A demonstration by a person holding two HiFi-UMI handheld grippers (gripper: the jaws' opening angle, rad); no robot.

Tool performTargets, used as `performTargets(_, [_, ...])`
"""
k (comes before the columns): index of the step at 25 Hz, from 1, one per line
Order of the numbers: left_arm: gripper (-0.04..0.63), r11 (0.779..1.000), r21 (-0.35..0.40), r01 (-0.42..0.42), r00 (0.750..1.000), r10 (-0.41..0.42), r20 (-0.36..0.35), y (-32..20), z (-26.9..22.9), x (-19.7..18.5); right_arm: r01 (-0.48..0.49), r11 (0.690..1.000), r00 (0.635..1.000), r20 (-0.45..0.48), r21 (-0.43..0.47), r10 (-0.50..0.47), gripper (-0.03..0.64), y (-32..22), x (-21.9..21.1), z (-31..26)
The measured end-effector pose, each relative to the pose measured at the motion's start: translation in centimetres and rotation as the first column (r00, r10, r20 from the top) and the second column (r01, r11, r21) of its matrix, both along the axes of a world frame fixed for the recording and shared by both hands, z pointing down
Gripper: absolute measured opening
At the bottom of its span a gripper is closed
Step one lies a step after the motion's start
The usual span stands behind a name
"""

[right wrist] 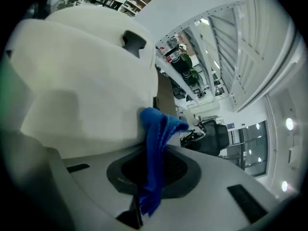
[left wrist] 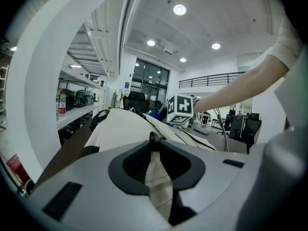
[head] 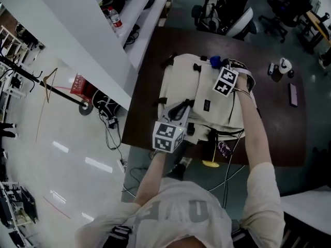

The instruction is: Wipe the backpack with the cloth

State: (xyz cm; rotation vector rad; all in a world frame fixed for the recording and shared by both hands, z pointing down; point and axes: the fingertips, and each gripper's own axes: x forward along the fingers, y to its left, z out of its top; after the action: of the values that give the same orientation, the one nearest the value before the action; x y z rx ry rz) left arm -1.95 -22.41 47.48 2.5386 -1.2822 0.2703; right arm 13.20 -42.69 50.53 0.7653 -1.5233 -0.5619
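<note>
A cream backpack (head: 199, 94) with black straps and buckles lies flat on a dark brown table (head: 269, 118). My left gripper (head: 178, 119) is at the bag's near left edge, shut on a cream strap (left wrist: 155, 170) of the backpack (left wrist: 120, 126). At the bag's far end my right gripper (head: 220, 66) is shut on a blue cloth (head: 215, 61), which presses against the pale fabric. In the right gripper view the blue cloth (right wrist: 155, 143) hangs out of the jaws against the backpack (right wrist: 82, 81).
A dark flat case (head: 293, 94), a small white object (head: 285, 64) and a dark item (head: 271, 68) lie on the table's right part. Office chairs (head: 227, 12) stand beyond the far edge. A white shelf unit (head: 103, 40) runs along the left. Cables and a yellow disc (head: 210, 163) are below the near edge.
</note>
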Motion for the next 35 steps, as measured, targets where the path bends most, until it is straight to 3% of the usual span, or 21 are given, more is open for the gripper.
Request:
performTargets(3, [0.063, 1.000, -0.004, -0.001, 1.000, 0.001, -0.013, -0.4, 0.1, 0.0, 0.023, 1.000, 0.998, -0.059, 0.016, -0.022, 0.046, 0.4, -0.9, 1.3])
performTargets(12, [0.064, 1.000, 0.021, -0.003, 1.000, 0.003, -0.007, -0.4, 0.4, -0.2, 0.158, 0.987, 0.986, -0.064, 0.008, -0.157, 0.046, 6.7, -3.5, 1.5])
performTargets(23, [0.064, 0.998, 0.056, -0.013, 1.000, 0.014, -0.012, -0.3, 0.7, 0.1, 0.104, 0.994, 0.994, 0.036, 0.027, -0.105, 0.046, 15.4, -4.8, 1.2])
performTargets(35, [0.063, 0.999, 0.052, -0.014, 1.000, 0.015, -0.021, -0.4, 0.8, 0.0, 0.006, 1.000, 0.988, 0.154, 0.012, -0.008, 0.046, 24.6, -5.2, 4.7])
